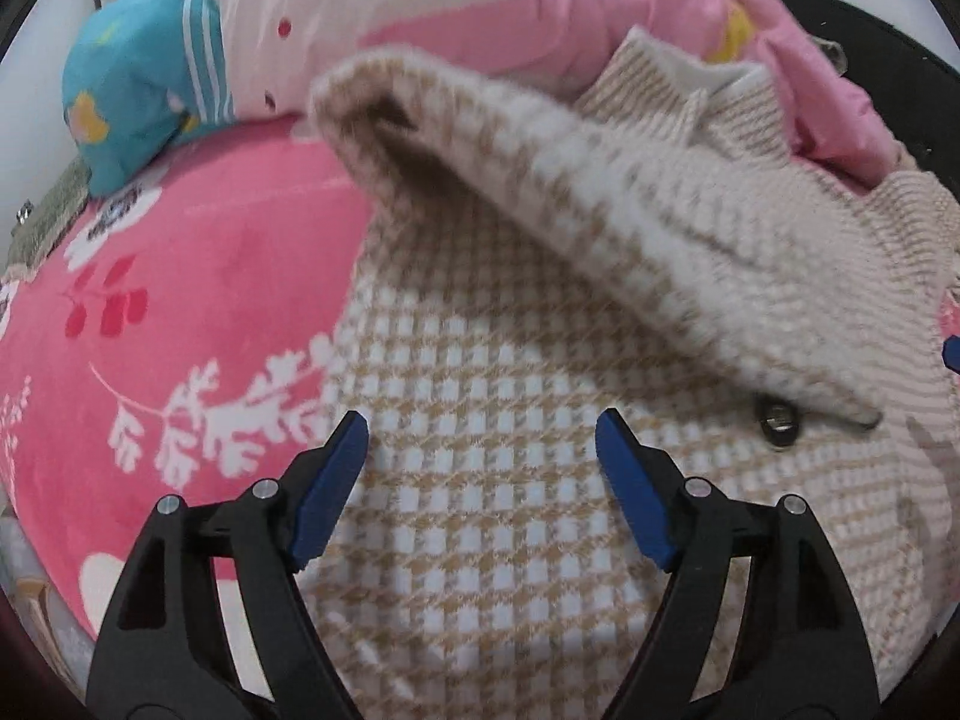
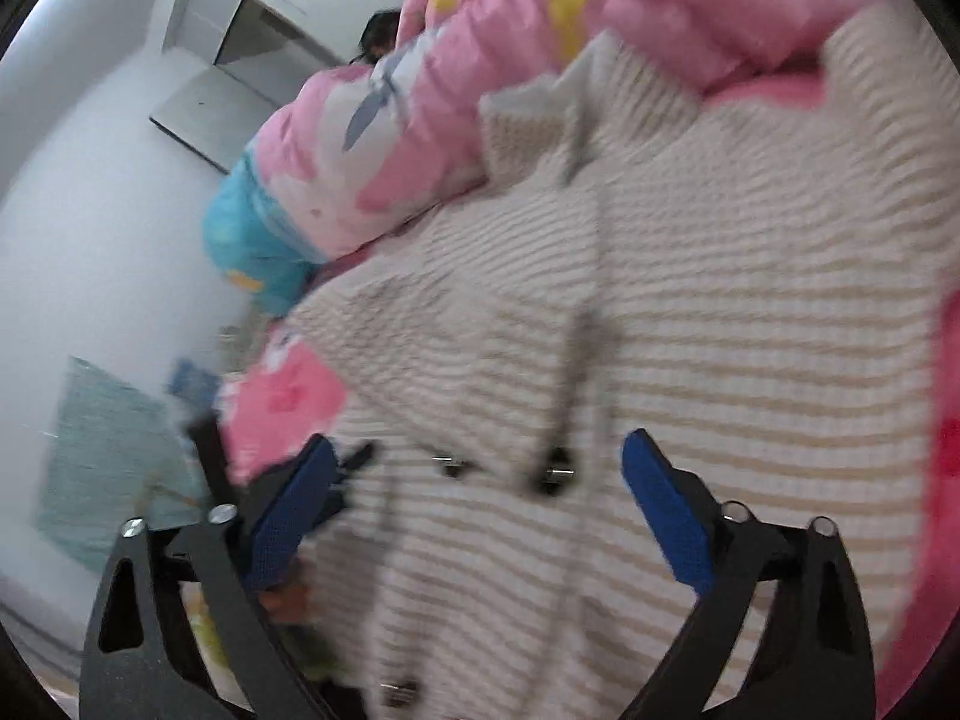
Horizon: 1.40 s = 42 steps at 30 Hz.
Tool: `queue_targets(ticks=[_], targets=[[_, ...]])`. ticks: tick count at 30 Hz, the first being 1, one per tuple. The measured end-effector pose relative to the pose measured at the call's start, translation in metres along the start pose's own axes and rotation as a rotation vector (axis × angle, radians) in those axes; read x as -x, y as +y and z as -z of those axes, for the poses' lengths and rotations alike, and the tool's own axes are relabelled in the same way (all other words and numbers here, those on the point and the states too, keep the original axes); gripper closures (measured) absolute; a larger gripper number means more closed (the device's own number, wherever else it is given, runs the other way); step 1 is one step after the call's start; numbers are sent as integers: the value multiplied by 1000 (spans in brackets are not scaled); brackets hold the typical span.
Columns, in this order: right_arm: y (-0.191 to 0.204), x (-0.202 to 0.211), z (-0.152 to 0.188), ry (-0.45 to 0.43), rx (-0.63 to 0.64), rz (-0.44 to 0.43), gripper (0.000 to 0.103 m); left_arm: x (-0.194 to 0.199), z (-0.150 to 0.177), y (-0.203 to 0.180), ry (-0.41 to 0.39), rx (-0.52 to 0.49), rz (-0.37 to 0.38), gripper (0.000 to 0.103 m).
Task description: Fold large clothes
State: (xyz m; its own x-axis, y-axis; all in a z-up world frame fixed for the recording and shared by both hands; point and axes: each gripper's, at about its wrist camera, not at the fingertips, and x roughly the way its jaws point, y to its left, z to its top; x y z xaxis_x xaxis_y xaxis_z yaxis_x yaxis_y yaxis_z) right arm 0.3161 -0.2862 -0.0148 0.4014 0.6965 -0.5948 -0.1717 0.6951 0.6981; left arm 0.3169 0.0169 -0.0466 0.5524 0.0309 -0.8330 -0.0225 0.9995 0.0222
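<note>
In the left wrist view, the left claw is hovering released over the checked knit cardigan lying on the pink floral bed, one sleeve already lying folded across its body, so the fold looks only begun. In the right wrist view, blurred, the right claw is hanging released over the cardigan's front, grasping nothing, while the bunched pink quilt is crowding the collar end and a teal pillow is sitting beside it.

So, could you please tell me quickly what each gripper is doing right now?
Left gripper: open, holding nothing, above the houndstooth cardigan.
Right gripper: open, holding nothing, over the same cardigan.
</note>
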Motion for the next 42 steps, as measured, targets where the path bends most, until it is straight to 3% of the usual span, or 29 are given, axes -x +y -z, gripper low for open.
queue_targets(ticks=[5, 8, 16, 19, 21, 23, 28, 32, 34, 36, 42], targets=[[1, -37, -11, 44, -12, 32, 31, -11, 7, 1, -6, 7, 0, 22], [-7, -53, -18, 55, -28, 102, 41, -12, 11, 3, -14, 6, 9, 20], [-11, -74, -8, 92, -1, 184, 62, -16, 13, 7, -19, 12, 39, 15], [2, -81, -5, 84, 73, 269, 75, -19, 11, 7, -17, 14, 45, 13], [23, -82, -1, 63, 163, 339, 93, -19, 12, 7, -19, 14, 47, 13], [42, -74, 0, 23, 242, 379, 94, -19, 12, 7, -19, 15, 49, 12], [71, -30, -35, -141, 273, 337, 95, -20, 11, 7, -19, 14, 49, 12], [65, 37, -58, -285, 246, 329, 95, -20, 12, 8, -21, 14, 49, 12], [43, 65, -69, -322, 207, 347, 95, -20, 12, 8, -22, 13, 47, 12], [17, 70, -73, -298, 157, 342, 95, -20, 12, 8, -23, 13, 48, 12], [-64, 30, -76, -154, 6, 398, 95, -19, 12, 6, -23, 12, 45, 12]])
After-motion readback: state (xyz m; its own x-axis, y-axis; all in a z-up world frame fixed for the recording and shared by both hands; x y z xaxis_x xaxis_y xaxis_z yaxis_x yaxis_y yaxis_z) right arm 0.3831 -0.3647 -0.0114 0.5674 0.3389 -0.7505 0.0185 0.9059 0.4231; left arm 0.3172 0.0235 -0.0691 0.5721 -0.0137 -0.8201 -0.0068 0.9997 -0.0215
